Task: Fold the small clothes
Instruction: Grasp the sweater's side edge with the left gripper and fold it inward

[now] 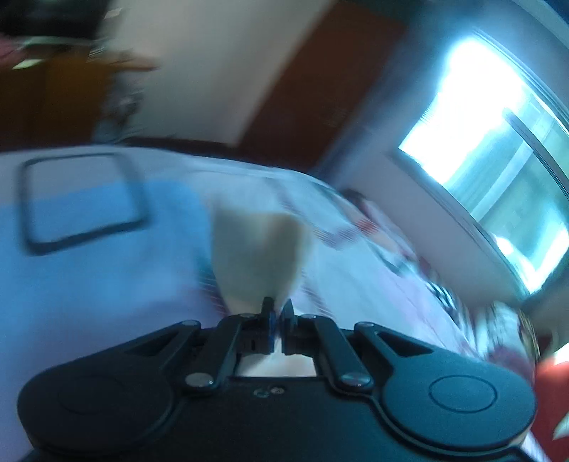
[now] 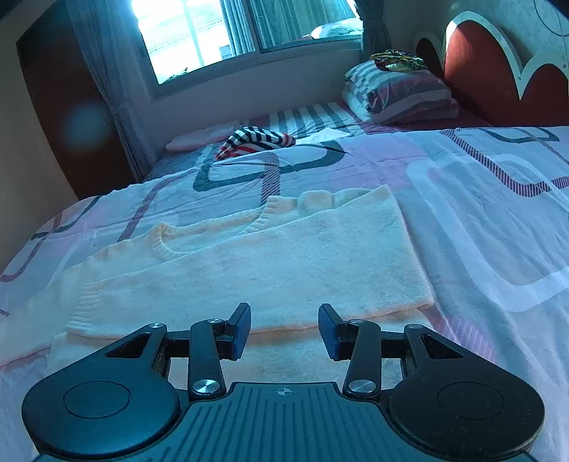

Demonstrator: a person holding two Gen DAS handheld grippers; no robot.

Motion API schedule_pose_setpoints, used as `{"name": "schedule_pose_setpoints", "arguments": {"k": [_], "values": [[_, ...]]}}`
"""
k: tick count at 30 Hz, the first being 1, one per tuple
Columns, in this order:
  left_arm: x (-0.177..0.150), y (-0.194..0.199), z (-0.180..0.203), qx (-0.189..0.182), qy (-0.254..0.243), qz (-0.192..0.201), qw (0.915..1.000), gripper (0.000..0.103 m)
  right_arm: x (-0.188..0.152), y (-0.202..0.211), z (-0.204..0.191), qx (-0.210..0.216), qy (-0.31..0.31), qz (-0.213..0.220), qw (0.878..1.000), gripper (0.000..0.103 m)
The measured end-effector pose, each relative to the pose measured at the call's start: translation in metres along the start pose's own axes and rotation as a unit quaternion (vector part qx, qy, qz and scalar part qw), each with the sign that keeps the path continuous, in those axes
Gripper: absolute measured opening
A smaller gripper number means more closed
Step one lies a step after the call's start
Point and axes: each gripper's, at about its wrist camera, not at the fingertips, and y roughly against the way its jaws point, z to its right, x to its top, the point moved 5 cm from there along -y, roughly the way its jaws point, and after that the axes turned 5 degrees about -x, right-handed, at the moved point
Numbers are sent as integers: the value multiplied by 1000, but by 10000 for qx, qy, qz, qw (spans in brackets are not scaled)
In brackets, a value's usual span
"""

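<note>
Bed (image 2: 480,199): covered by a pale quilt with pink, grey and striped loop patterns; it filled most of the right wrist view.

Window (image 2: 199,32): bright, curtained, behind the bed's far side.

Cream knitted sweater (image 2: 270,263): lay flat on the quilt, partly folded, ribbed hem toward the left, directly ahead of the right gripper.

Striped pillow (image 2: 402,92): at the red headboard, a small multicoloured item resting on top.

Striped garment (image 2: 256,140): bunched, well beyond the sweater.

Right gripper (image 2: 284,332): jaws stood apart above the sweater's near edge, nothing between the pads.

Left gripper (image 1: 279,321): view blurred; jaws closed together, pinching a cream fold of cloth (image 1: 259,256) that rose ahead of the tips.
</note>
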Motion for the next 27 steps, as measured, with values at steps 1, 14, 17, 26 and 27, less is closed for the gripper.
{"name": "schedule_pose_setpoints", "arguments": {"k": [1, 14, 17, 26, 27], "values": [[-6, -3, 19, -142, -221, -72, 9996, 2, 1, 0, 4, -27, -29, 5, 10000, 43], [-143, -36, 243, -1607, -2208, -1279, 9534, 2, 10, 13, 45, 149, -417, 140, 9989, 43], [-179, -40, 275, -1754, -2560, -1498, 9387, 2, 10, 16, 58, 154, -543, 144, 9983, 43], [-282, -47, 325, -1921, -3656, -1979, 8889, 11, 11, 19, 80, 433, -780, 24, 9960, 43], [-285, -44, 326, -1924, -3814, -1911, 8837, 16, 12, 18, 79, 491, -782, 8, 9957, 43]]}}
